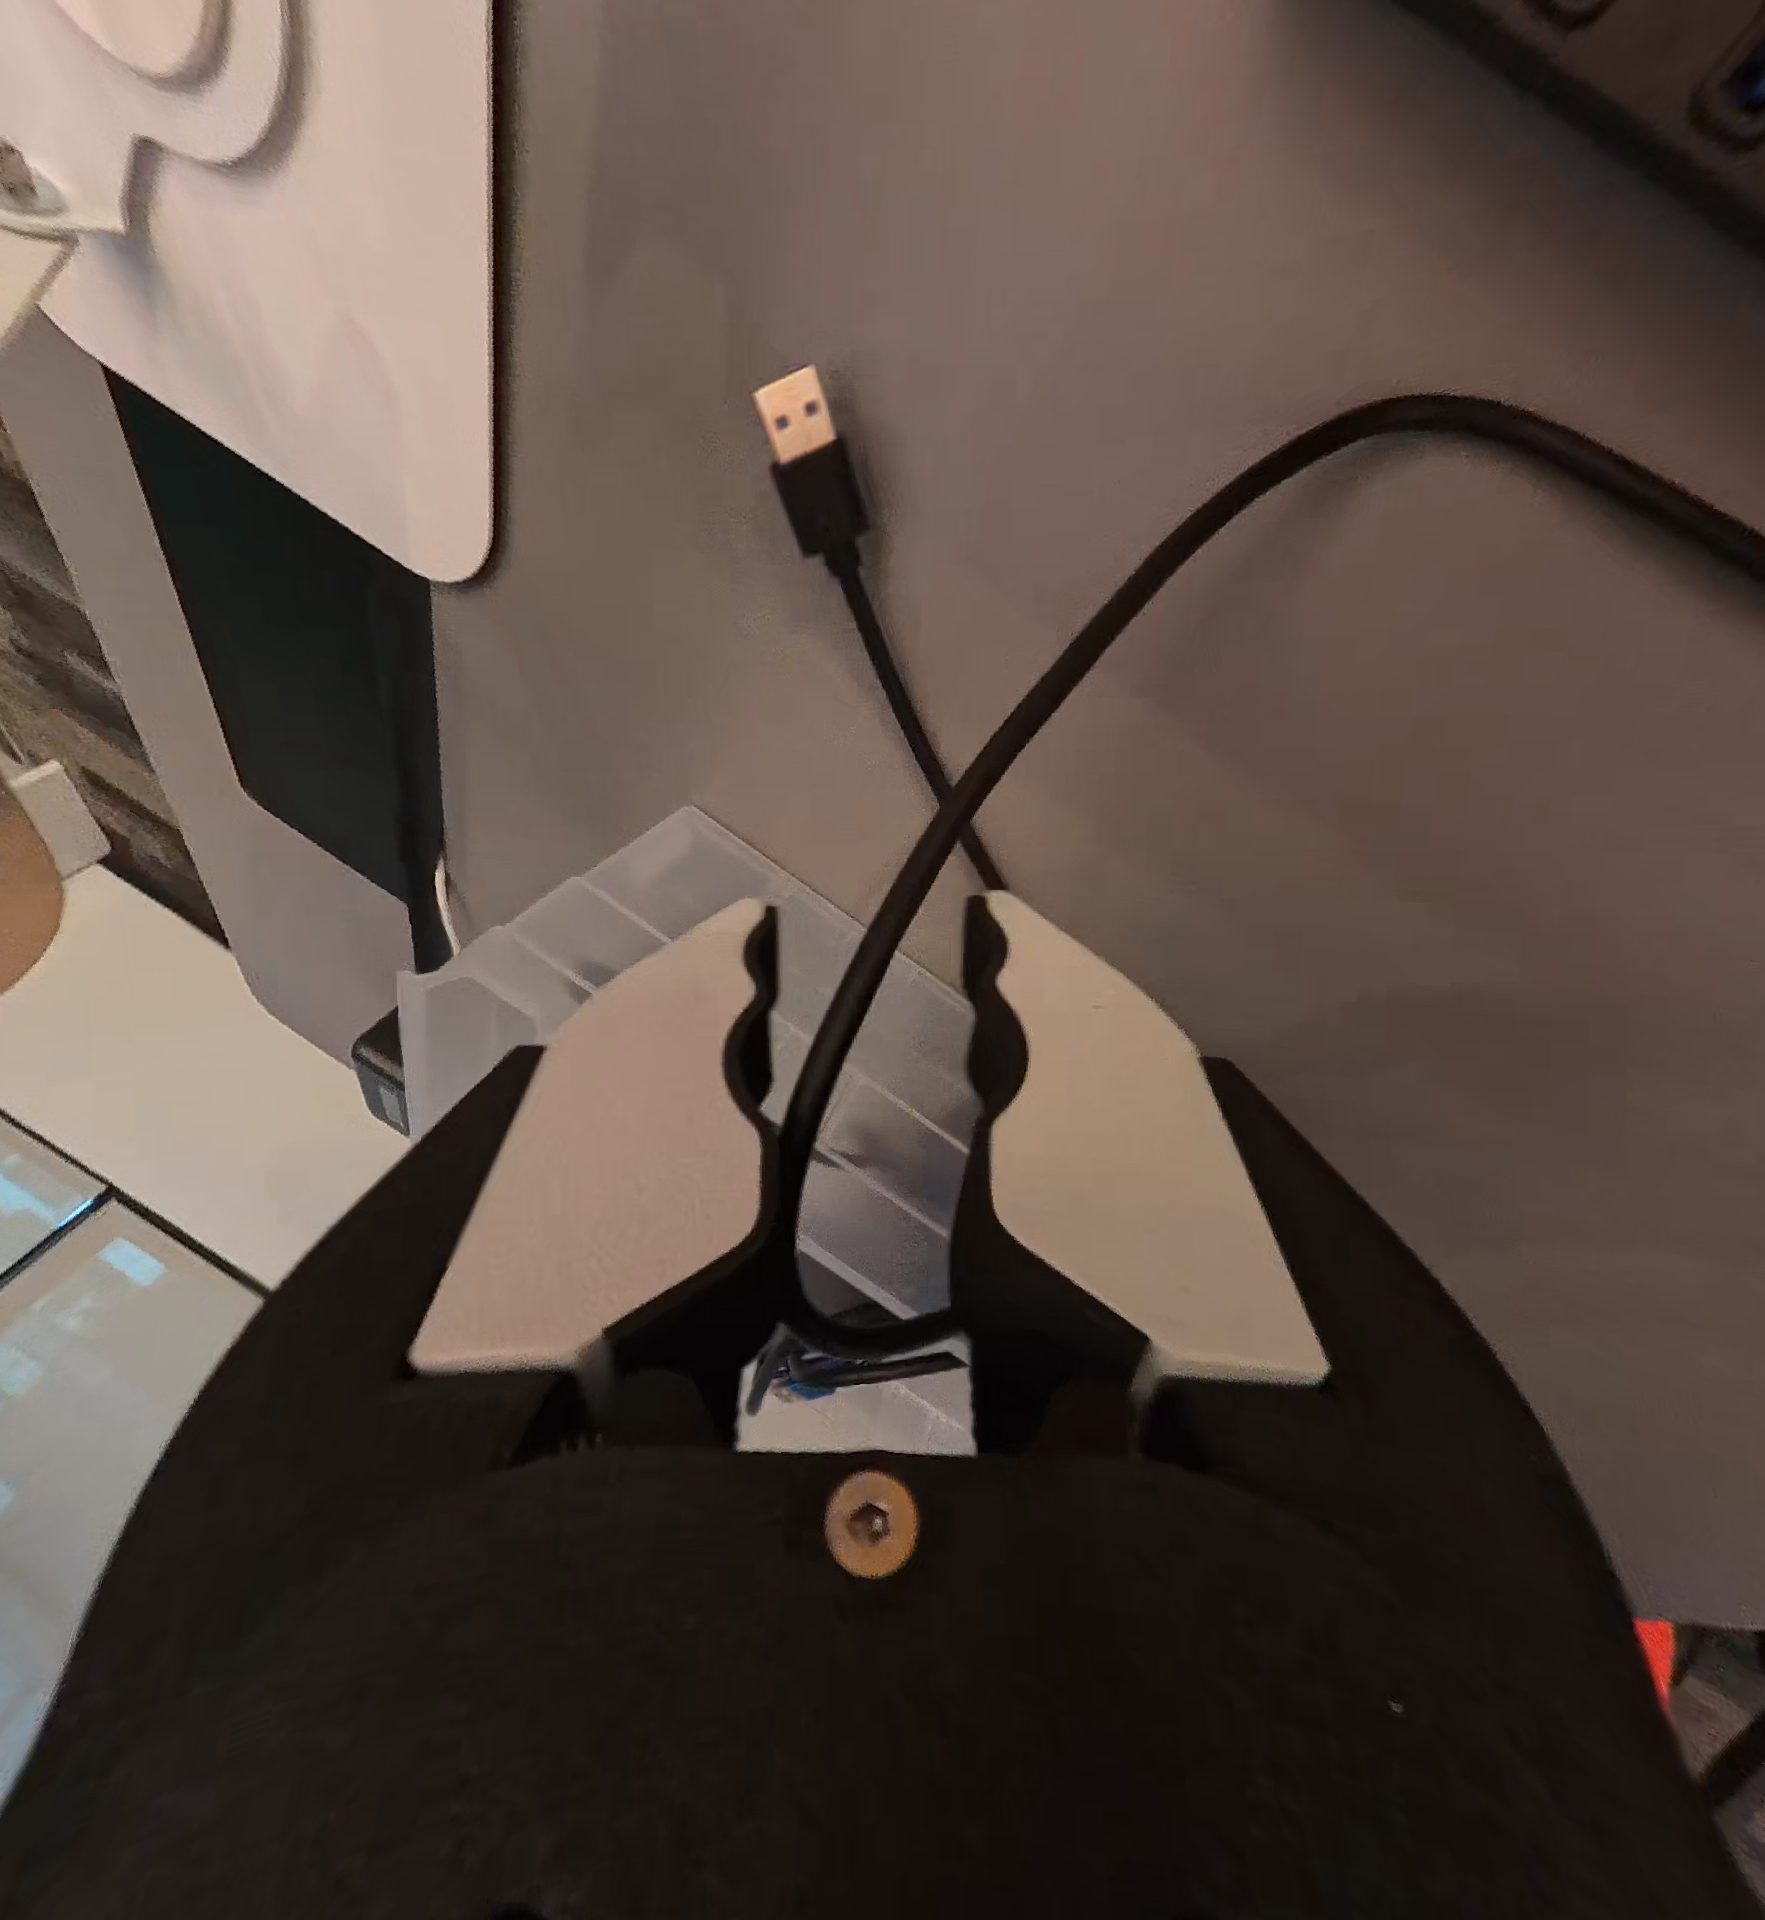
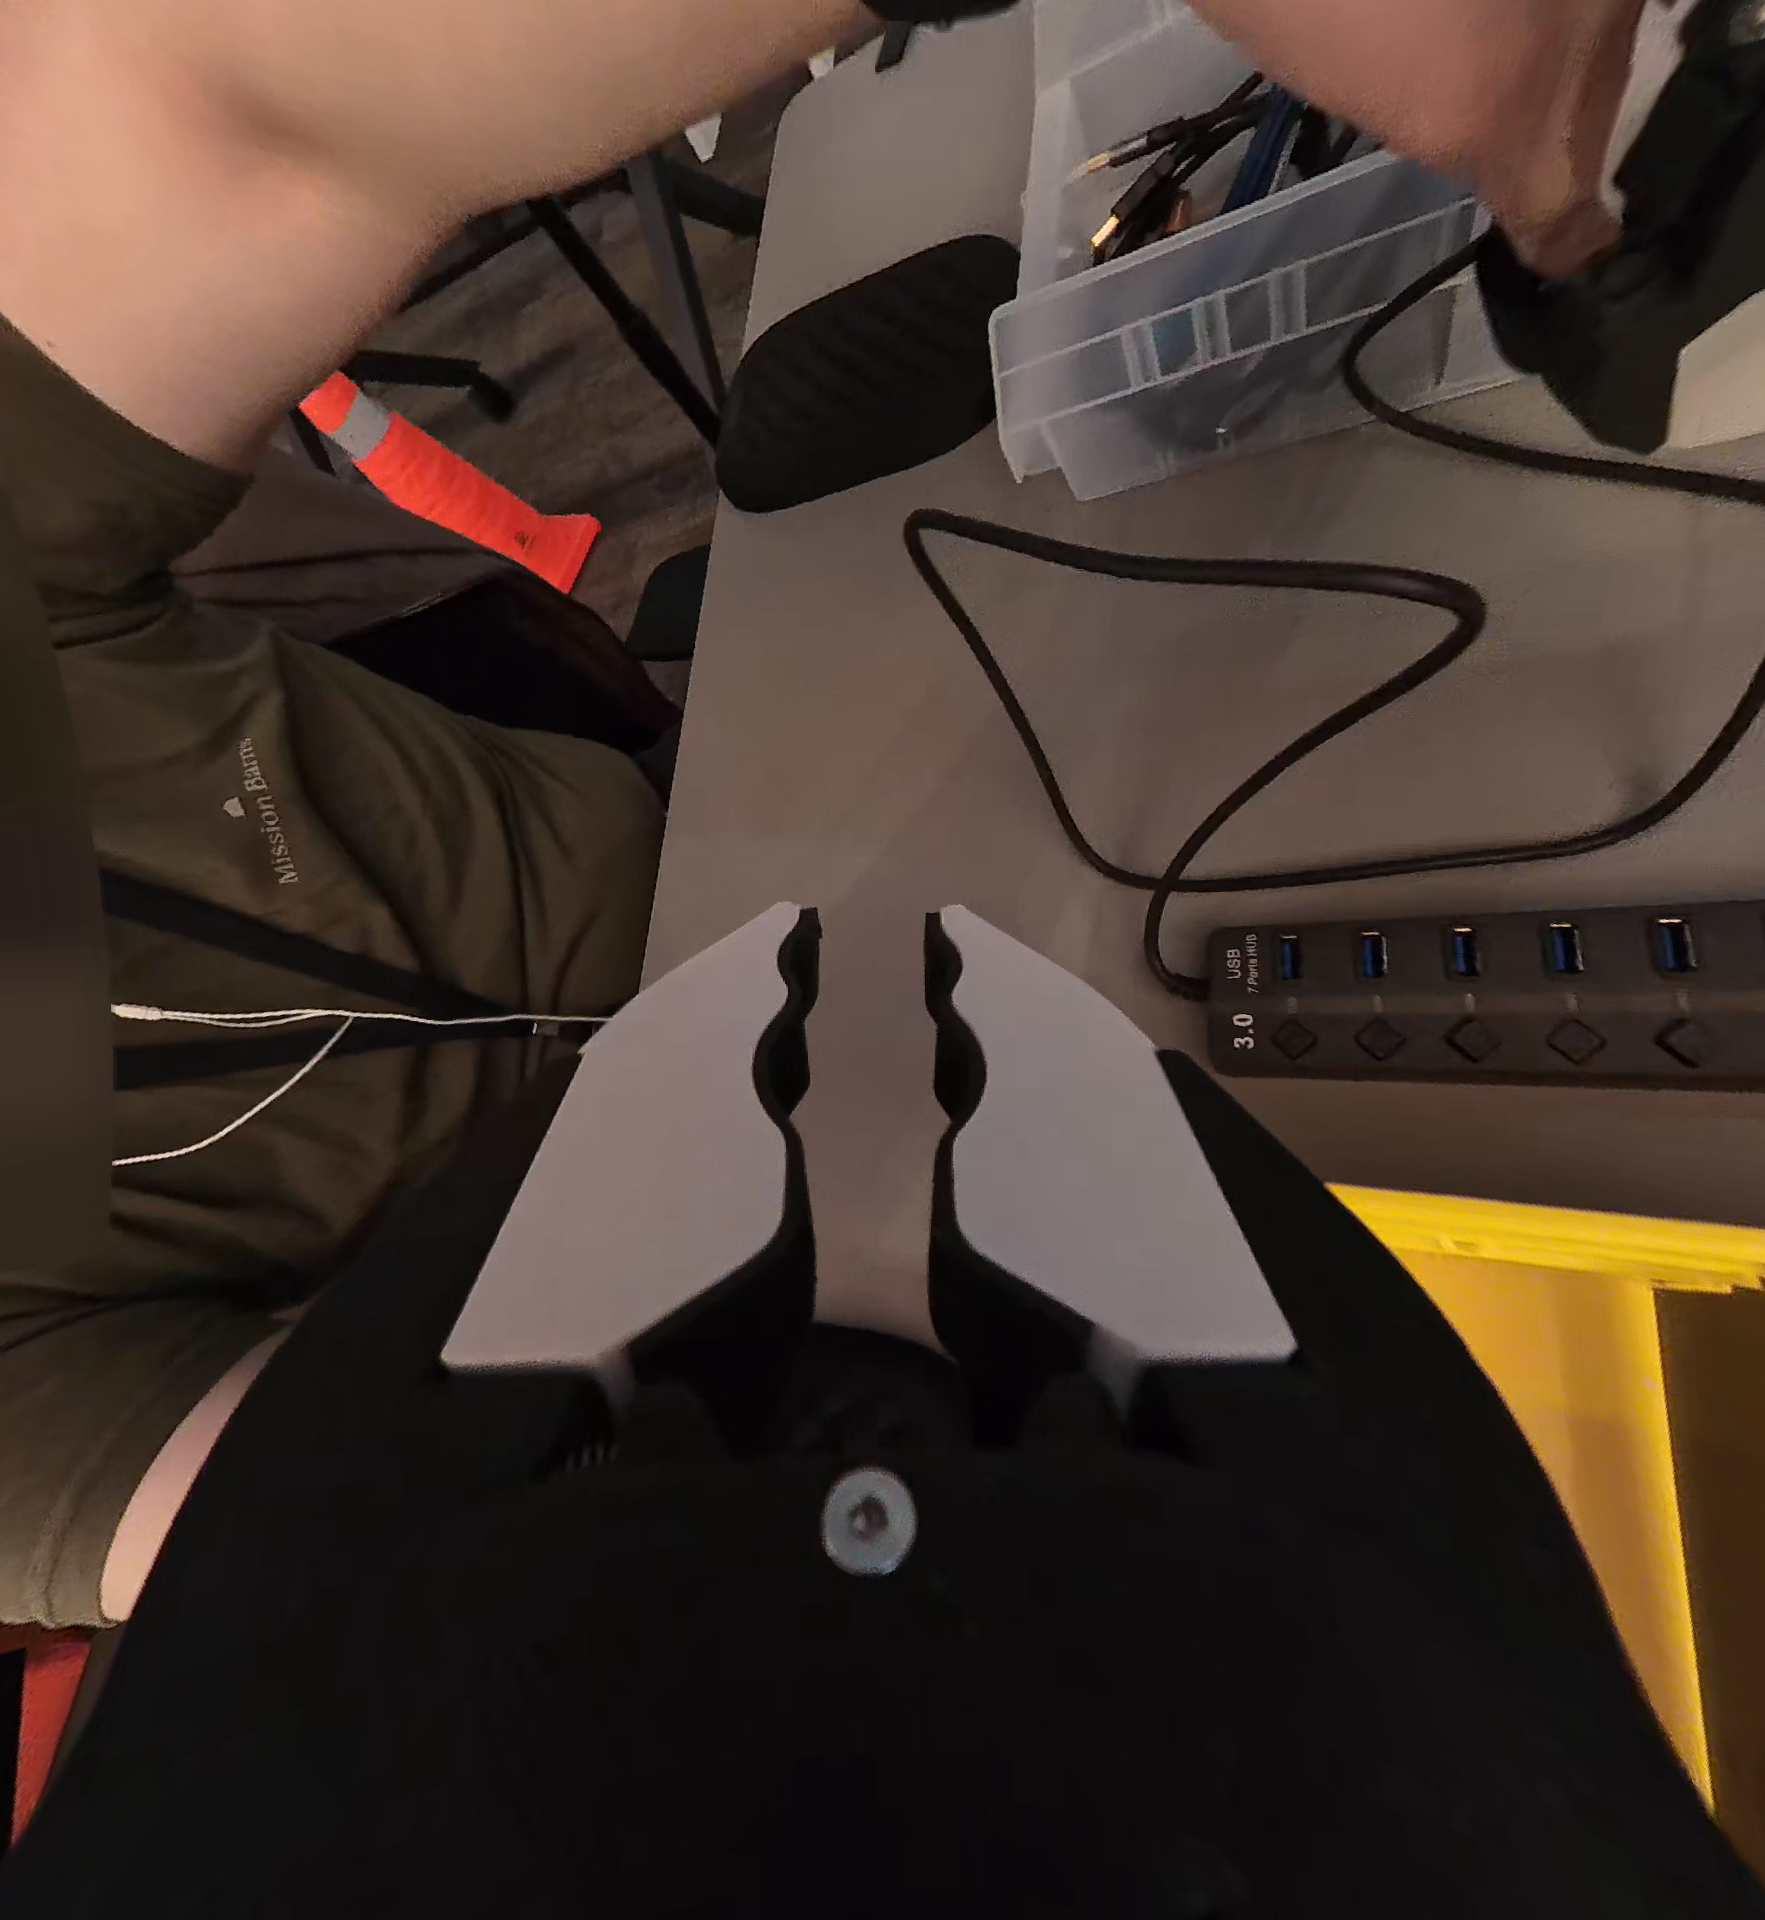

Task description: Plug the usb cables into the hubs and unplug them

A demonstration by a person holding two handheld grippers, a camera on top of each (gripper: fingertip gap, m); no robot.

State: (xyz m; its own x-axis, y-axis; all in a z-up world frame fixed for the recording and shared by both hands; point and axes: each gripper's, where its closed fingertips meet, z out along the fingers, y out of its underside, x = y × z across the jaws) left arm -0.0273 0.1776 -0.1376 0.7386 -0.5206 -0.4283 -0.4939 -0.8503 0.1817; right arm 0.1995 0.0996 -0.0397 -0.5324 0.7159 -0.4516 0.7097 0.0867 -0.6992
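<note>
In the left wrist view my left gripper (image 1: 870,914) is open above a clear plastic compartment box (image 1: 639,935). A thick black cable (image 1: 1065,644) passes loosely between its fingers and arcs off to the right. A thinner black USB cable lies on the grey table, its metal plug (image 1: 805,416) just beyond the fingertips. A corner of a black hub (image 1: 1751,83) shows at the top right. In the right wrist view my right gripper (image 2: 870,920) is open and empty over bare table, left of a long black USB hub (image 2: 1532,997) with several blue ports.
The hub's cable (image 2: 1221,582) loops across the table (image 2: 805,727). The clear box (image 2: 1221,312) holds several loose cables, and a hand holds the left gripper (image 2: 1688,312) beside it. A black textured pad (image 2: 857,374) lies near the table edge. A person's arm and olive shirt are at left, a yellow object (image 2: 1532,1455) at lower right. My hands' fingertips stand some 25 centimeters from each other. My left gripper is the nearer one to the black hub (image 1: 1751,83): about 12 centimeters, against 20 centimeters. Look for it in the right wrist view (image 2: 1678,923) too.
</note>
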